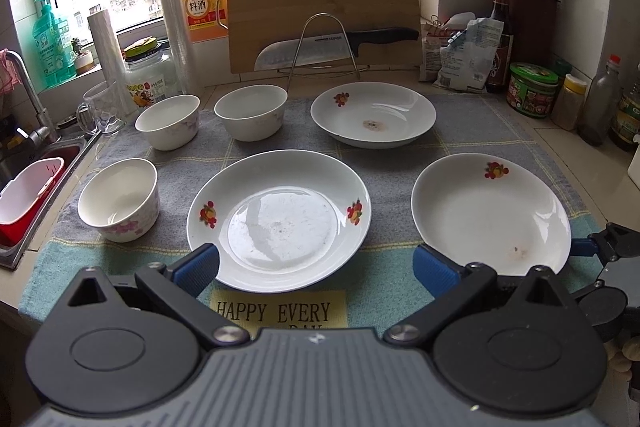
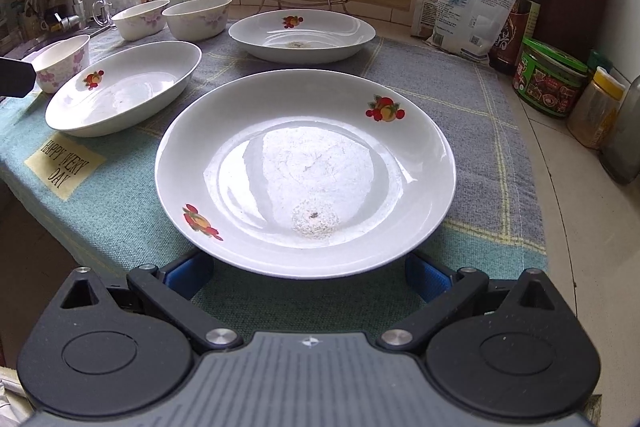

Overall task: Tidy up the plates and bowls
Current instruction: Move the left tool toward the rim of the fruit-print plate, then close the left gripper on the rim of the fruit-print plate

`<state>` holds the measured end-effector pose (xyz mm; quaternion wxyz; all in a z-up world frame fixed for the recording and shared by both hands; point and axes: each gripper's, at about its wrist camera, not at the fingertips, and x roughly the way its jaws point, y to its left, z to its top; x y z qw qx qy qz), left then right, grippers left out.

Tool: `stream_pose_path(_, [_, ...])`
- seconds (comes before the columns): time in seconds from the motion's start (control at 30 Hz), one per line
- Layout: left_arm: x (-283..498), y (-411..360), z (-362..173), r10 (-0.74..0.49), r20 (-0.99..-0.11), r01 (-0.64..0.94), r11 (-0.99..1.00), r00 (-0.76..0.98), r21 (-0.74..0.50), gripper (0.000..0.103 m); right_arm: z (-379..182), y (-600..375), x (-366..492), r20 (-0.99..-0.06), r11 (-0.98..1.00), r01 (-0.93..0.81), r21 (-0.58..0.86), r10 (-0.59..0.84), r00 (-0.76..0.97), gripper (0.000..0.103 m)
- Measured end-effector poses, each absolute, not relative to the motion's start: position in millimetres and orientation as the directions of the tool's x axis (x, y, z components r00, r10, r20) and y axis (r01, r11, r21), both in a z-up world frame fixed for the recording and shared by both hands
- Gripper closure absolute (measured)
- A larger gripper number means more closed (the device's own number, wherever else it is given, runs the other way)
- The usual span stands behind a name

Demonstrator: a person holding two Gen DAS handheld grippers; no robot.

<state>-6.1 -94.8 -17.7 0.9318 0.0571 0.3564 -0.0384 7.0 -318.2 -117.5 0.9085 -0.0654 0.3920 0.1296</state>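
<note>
three white flowered bowls (image 1: 119, 201) sit left on the grey cloth (image 1: 460, 131), plates apart to the right. the left gripper (image 1: 316, 265) is wide open, holding nothing. the right gripper (image 2: 308, 269) gapes around the near white fruit-print plate (image 2: 306, 171). stacking looks not yet begun; next, pinch its rim.

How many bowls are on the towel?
3: one bowl at the near left, two at the back left, side by side. No others show.

Three plates (image 1: 279, 223) on cloth (image 1: 384, 155), three bowls (image 1: 118, 199) left, cutting board (image 1: 324, 7) behind
</note>
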Motion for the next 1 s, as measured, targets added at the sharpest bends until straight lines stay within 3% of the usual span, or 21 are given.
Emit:
stream_pose_path(0.57, [89.3, -150.3, -38.6, -0.330, -0.733, 0.440, 0.897, 0.595, -0.046, 0.001, -120.4, -322.3, 6.2, -0.699, 0.946, -0.324, -0.013, 0.223, 0.679, 0.000])
stream_pose_path(1.0, [153.4, -194.2, -79.9, -0.413, -0.840, 0.627, 0.770, 0.351, -0.116, 0.001, -120.3, -321.0, 2.3, -0.693, 0.950, -0.313, -0.013, 0.218, 0.688, 0.000])
